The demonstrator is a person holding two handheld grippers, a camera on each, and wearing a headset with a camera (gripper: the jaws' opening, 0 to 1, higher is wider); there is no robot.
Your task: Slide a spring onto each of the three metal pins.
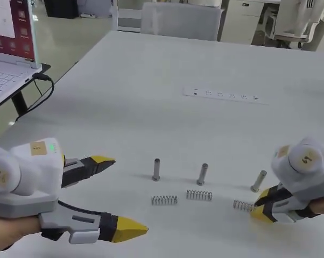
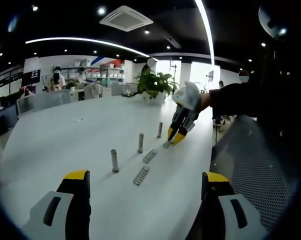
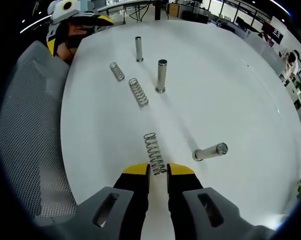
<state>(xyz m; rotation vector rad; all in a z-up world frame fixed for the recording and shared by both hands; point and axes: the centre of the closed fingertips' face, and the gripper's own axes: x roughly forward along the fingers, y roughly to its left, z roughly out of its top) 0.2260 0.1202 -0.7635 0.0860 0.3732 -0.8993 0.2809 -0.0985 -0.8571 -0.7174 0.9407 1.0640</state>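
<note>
White office table (image 1: 151,80) bearing pins (image 1: 156,169), springs (image 1: 164,200); laptop (image 1: 6,54) at left edge

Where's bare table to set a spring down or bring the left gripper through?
Free: the wide stretch between pins and power strip, and the patch between left gripper and leftmost pin. Crowded: around the springs and right gripper.

laptop (image 1: 6,48) far left | power strip (image 1: 224,95) mid-table | chair (image 1: 181,20) behind table (image 1: 151,70) | plant (image 2: 153,84) far end
</note>
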